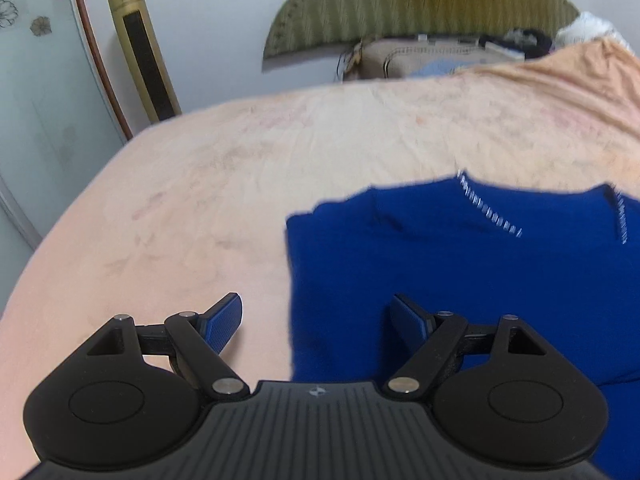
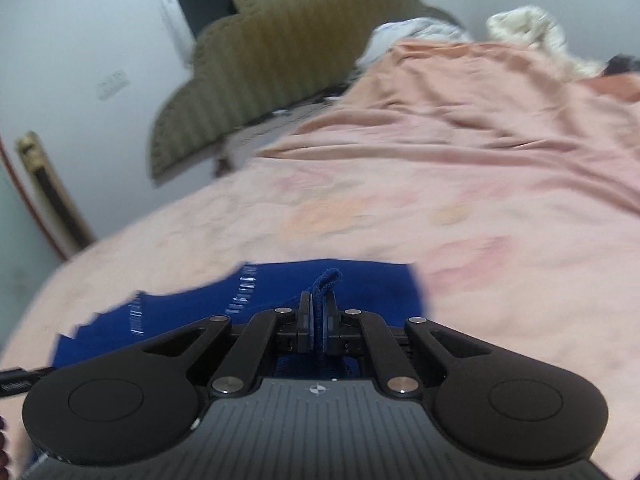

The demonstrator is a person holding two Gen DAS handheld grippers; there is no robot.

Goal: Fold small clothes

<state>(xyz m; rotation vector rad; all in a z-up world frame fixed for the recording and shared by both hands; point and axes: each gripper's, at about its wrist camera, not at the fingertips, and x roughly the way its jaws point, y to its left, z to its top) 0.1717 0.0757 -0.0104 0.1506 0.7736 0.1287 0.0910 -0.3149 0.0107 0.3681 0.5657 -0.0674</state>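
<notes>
One blue top [image 1: 460,272], silver-trimmed, pinched in R tool [image 2: 319,316].

Pink bedsheet [image 1: 200,184], olive headboard [image 1: 420,4], gold fan [image 1: 140,52]

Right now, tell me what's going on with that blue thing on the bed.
A person with a handheld gripper in each hand is folding a blue garment spread on the pink bedsheet. The right gripper is shut on a pinch of the blue fabric. The left gripper is open, poised over the garment's left edge and holding nothing.
</notes>
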